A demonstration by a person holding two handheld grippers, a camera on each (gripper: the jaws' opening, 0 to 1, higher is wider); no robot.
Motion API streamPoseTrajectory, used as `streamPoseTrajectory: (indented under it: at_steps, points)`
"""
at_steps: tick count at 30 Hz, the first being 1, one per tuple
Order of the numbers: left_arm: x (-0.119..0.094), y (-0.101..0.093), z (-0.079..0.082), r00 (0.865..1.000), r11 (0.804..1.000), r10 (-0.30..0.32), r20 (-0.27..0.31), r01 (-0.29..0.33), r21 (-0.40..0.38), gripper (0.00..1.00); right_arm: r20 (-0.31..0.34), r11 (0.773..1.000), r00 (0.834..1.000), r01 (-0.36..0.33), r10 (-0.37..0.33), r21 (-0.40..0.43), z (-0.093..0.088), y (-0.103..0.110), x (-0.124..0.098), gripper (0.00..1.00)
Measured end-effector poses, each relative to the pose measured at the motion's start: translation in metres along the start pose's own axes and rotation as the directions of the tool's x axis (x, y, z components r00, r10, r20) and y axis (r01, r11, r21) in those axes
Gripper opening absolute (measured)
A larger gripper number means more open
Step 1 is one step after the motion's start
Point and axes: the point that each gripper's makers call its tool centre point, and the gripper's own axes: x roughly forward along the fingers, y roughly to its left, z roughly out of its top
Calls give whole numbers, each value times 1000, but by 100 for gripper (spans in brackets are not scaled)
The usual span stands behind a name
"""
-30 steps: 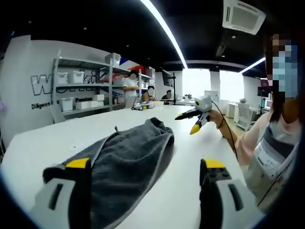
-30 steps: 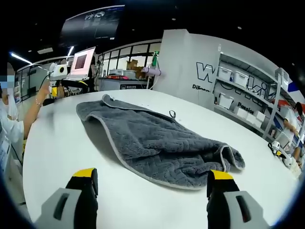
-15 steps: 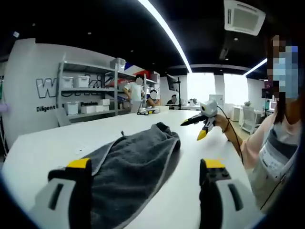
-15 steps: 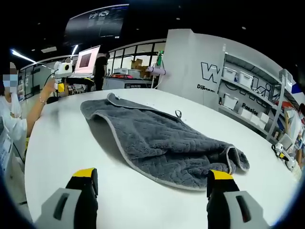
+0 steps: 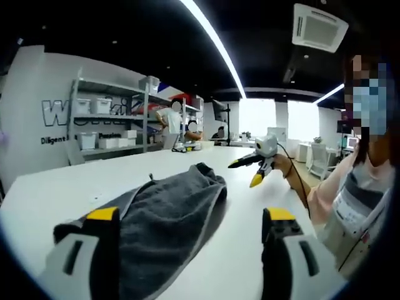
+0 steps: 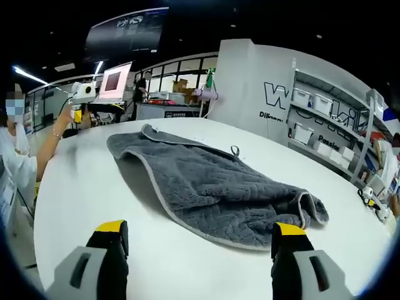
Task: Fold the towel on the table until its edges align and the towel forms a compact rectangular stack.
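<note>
1. Grey and thick, the towel [image 6: 212, 187] lies loose on the white surface [image 6: 81, 187], long and rumpled, not yet a neat rectangle. One end is bunched and doubled over [image 6: 306, 209], and a light border runs along the near edge. I judge the folding is not started properly.
2. A small hanging loop [image 6: 234, 150] sticks out at the far long edge.
3. In the left gripper view the towel [image 5: 169, 212] reaches between the jaws, and its near end touches or passes under the left jaw.
4. The left claw [image 5: 190, 228] is wide open and holds nothing.
5. The right claw [image 6: 200, 240] is also wide open and empty. It hangs just in front of the near border, probably to choose an edge to grip.
6. Far behind are shelves with boxes [image 6: 312, 112].
</note>
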Motion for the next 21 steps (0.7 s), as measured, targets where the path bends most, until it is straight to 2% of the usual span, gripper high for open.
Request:
streamPoseTrajectory:
  at_steps: [6, 11, 21]
  points:
    - [9, -13, 3, 999, 999, -49, 10, 50, -7, 99, 8, 1000, 1000, -25, 25, -1, 2, 4, 1, 99]
    - [8, -5, 2, 999, 999, -37, 14, 38, -31, 99, 15, 999, 999, -35, 35, 4, 3, 5, 1, 99]
    - [7, 27, 5, 999, 998, 22, -40, -25, -59, 99, 30, 998, 997, -70, 70, 9, 5, 13, 2, 99]
